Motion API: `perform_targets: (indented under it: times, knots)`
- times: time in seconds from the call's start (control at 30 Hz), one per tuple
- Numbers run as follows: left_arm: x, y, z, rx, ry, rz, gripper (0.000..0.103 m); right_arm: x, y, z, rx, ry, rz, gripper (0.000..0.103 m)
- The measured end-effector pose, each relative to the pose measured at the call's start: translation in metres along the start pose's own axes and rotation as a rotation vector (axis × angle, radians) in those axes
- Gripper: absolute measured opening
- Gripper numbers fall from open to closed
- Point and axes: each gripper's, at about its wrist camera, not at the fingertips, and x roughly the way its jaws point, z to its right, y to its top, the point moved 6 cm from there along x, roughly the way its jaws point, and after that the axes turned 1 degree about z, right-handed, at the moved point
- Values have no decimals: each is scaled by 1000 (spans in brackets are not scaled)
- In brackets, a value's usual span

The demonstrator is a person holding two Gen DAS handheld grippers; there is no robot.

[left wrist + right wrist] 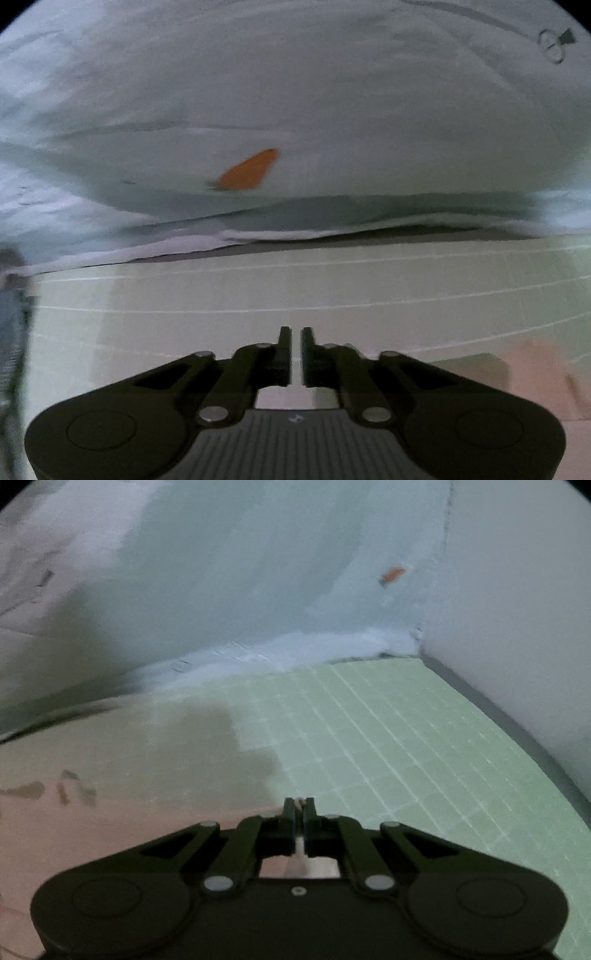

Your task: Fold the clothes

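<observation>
- Left tongs (295, 332): fingers drawn almost together with only a thin slit between, nothing seen in it; they hover low over the green gridded mat (258, 295), pointing at the near hem of the garment.
- Right tongs (299, 803): fingers close together, and a small pale scrap shows in the gap. It may be a pinch of the pink cloth (92, 830) below, but blur leaves that unsettled.
- Pale blue-white garment (295, 92): spread wide across the mat's far part, its hem (184, 247) lying roughly parallel to the near edge. This flat spread suits a hem-to-top fold.
- Orange tag (247, 171): on the garment just behind the hem, a mark of which face is up.
- Pink cloth: lies at the mat's near side under the right tongs, apart from the pale garment.
- Stage: a flat spread fits either a piece laid out for folding or a broad fold already smoothed.
</observation>
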Motion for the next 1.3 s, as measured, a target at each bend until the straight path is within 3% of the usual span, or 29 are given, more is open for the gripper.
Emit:
perform_targets:
  times: [0.03, 0.1, 0.3, 0.33, 0.47, 0.53, 0.67, 0.73, 0.8, 0.83, 0.87, 0.97, 1.1, 1.3]
  knots:
    - [0, 0, 1, -11, -32, -2, 31, 4, -3, 5, 25, 4, -14, 3]
    - [-1, -4, 2, -26, -61, -1, 42, 13, -9, 12, 66, 7, -42, 3]
    - [-3, -36, -8, -126, -175, -18, 60, 26, -28, 17, 112, -8, -91, 7]
    - [-3, -42, -12, -149, -197, -20, 62, 26, -30, 19, 124, -8, -92, 11]
    - [2, -61, -13, -173, -262, -52, 69, 28, -38, 24, 173, -9, -96, 46]
    - [6, -67, -8, -140, -259, -69, 69, 31, -41, 26, 209, 12, -103, 48]
    - [15, -74, 3, -102, -194, -88, 69, 37, -47, 24, 230, 43, -130, 63]
    - [17, -74, 6, -81, -160, -79, 69, 38, -49, 18, 193, 47, -140, 62]
    - [16, -75, 9, -70, -132, -71, 69, 40, -51, 12, 156, 51, -151, 45]
    - [16, -75, 9, -70, -122, -68, 70, 41, -51, 9, 137, 53, -156, 20]
    - [15, -76, 10, -70, -112, -65, 70, 40, -51, 7, 124, 65, -161, 7]
    - [13, -75, 7, -99, -87, -71, 72, 20, -39, 6, 92, 61, -108, 6]
    - [14, -76, 2, -133, -46, -76, 83, -21, -24, 23, 98, -12, -25, 6]
    - [19, -76, -1, -151, -31, -83, 87, -7, -63, 40, 148, -50, -130, 6]
